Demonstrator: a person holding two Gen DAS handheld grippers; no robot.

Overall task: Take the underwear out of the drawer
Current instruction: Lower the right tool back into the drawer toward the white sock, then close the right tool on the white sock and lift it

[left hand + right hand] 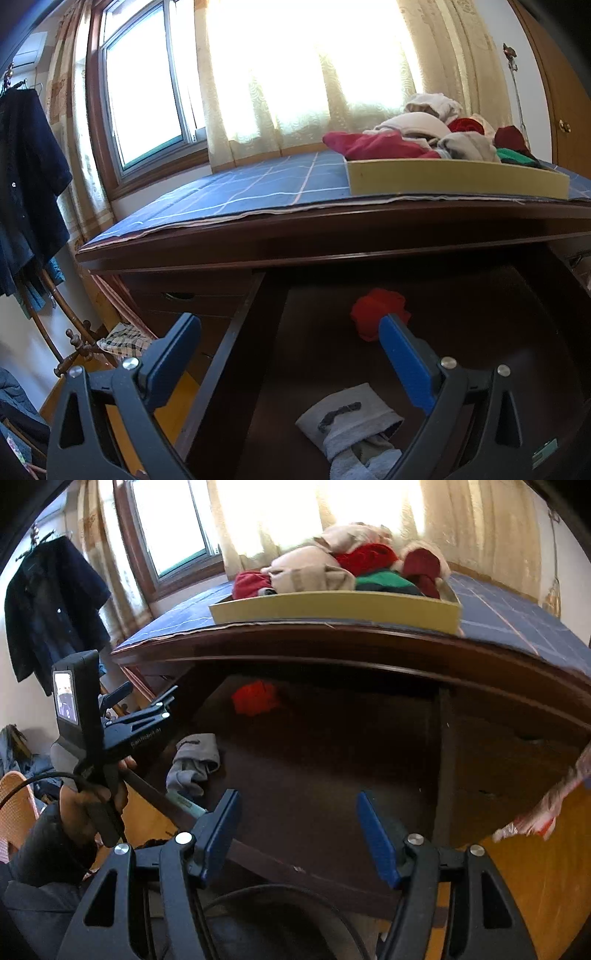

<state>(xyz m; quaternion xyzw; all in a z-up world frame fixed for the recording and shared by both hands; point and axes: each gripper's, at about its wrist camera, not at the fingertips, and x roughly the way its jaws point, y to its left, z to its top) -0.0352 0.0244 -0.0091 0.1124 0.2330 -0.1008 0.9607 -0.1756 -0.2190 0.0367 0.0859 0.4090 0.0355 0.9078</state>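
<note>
Drawer (236, 354) holding red underwear (376, 310), grey garment (351, 417), both claws (291, 354) (297, 829) open, empty

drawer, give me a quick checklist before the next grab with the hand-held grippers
1. Drawer pulled open: ok.
2. Underwear left inside: ok, a red piece at the back and a grey piece near the front.
3. Right hand-held gripper open and empty: ok.
4. Left hand-held gripper open and empty: ok.
5. Right hand-held gripper lined up on a piece: not ok, bare drawer floor lies ahead of it.
6. Room in the yellow tray on top: cannot tell, it is already piled with clothes.
</note>
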